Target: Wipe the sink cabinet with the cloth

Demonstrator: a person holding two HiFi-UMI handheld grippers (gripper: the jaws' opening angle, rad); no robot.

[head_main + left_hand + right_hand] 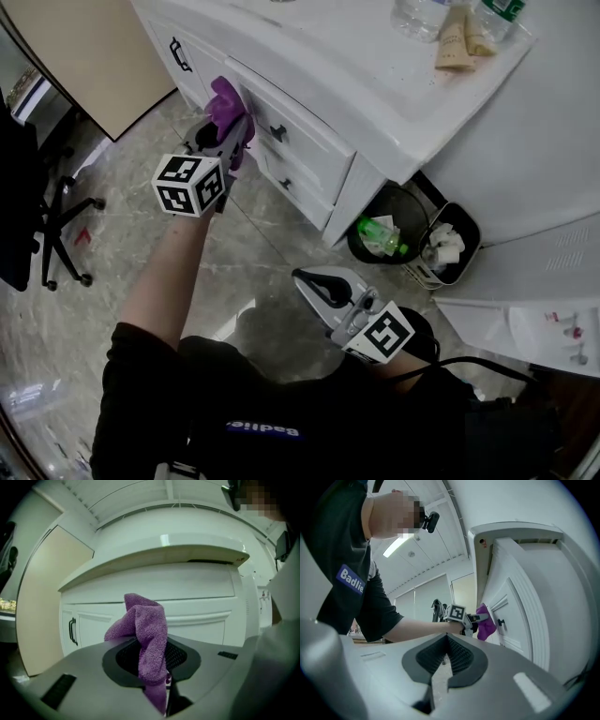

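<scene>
We see the left hand-held gripper clamped on the purple cloth. The cloth fills the gap between its jaws and bunches up above them. It is held out on a straight arm, and the cloth lies against the white front of the sink cabinet, at the top edge of a drawer just beside a dark drawer handle.

The right hand-held gripper hangs low, close to the body and well apart from the cabinet. Its jaws are drawn together to a thin slit with nothing between them.

On the floor at the cabinet's near corner we find two bins side by side. The round black bin holds a green wrapper. The smaller bin beside it holds crumpled white paper.

On the bench above stand a clear bottle and a beige tube, touching each other at the far edge.
</scene>
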